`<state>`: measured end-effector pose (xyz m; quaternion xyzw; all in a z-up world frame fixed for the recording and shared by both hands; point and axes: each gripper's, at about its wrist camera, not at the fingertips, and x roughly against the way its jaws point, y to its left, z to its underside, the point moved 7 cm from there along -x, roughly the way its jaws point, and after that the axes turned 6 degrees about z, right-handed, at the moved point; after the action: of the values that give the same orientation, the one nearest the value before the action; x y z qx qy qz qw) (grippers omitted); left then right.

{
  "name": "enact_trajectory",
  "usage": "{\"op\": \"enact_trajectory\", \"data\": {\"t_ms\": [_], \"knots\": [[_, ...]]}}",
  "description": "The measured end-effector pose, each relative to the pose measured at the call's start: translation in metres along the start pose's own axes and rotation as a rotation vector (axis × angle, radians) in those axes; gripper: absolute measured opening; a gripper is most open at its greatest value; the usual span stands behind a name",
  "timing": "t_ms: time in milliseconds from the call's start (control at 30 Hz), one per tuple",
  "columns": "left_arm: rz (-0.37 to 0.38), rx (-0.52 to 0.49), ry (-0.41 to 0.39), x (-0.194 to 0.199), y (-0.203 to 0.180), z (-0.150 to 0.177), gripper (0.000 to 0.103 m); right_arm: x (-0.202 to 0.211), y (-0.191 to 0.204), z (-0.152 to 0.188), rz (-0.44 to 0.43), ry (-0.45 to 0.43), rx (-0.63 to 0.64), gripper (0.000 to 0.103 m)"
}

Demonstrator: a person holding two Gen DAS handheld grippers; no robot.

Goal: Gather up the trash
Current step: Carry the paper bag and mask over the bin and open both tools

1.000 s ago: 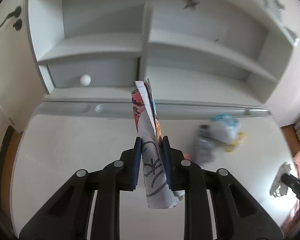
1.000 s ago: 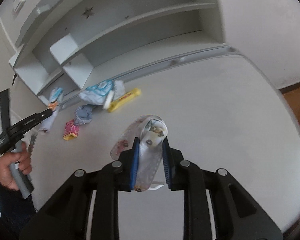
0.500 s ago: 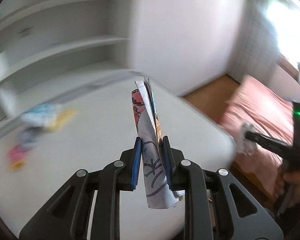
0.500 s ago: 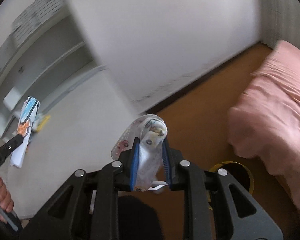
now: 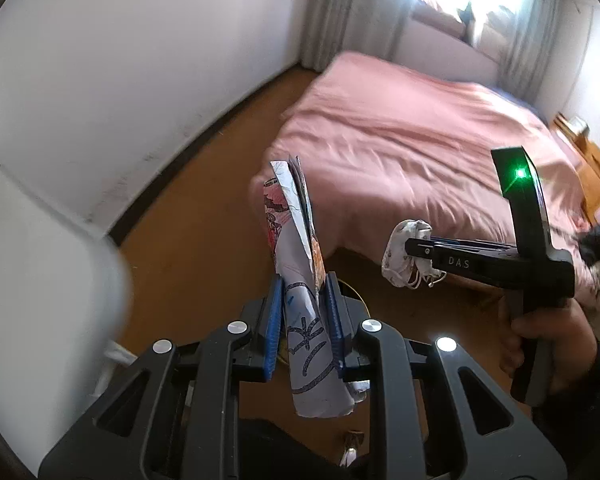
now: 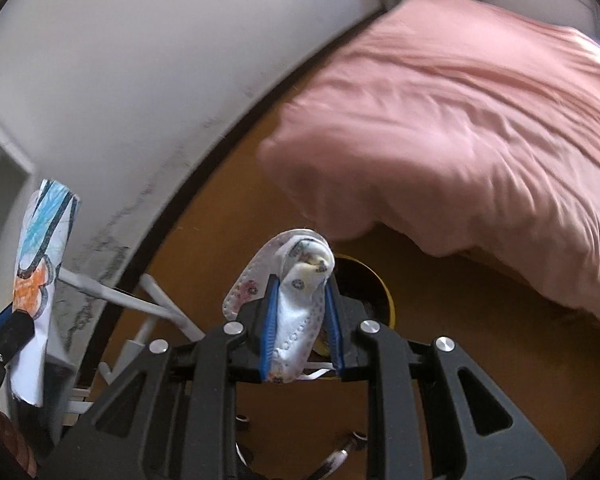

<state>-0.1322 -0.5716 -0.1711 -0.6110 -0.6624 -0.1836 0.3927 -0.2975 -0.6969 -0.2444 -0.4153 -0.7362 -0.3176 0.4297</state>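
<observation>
Trash fills both our grippers: the left gripper (image 5: 303, 312) pinches a folded coloured paper (image 5: 296, 264), the right gripper (image 6: 300, 320) clamps a crumpled patterned mask (image 6: 300, 300). Both hang above the yellow-rimmed bin (image 6: 384, 292) beside the pink bed (image 6: 480, 120).

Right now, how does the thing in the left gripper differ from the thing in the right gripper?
The left gripper holds a folded paper drawing: stiff, creased, with pen lines and red and orange colouring. The right gripper holds a crumpled face mask: soft, white, with a small printed pattern and an ear loop. The drawing stands taller above the fingers than the mask does. Both are pinched between blue pads.
</observation>
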Motion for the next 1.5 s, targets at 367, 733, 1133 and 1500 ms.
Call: {"op": "enact_trajectory", "data": {"t_ms": [367,733,1133,1500], "knots": [[0.035,0.001,0.165,-0.116,-0.008,0.021,0.021,-0.081,-0.032,0.027,0.037,0.163,-0.027,0.022],[0.045,0.034,0.221,-0.145,0.003,0.034,0.021,-0.095,-0.026,0.025,0.019,0.174,-0.032,0.054],[0.085,0.041,0.258,-0.172,-0.008,0.037,0.052,-0.08,-0.041,0.014,0.024,0.109,-0.114,0.056],[0.068,-0.009,0.179,-0.128,-0.019,0.014,0.078,-0.061,-0.04,0.009,0.029,0.068,-0.114,0.058]]}}
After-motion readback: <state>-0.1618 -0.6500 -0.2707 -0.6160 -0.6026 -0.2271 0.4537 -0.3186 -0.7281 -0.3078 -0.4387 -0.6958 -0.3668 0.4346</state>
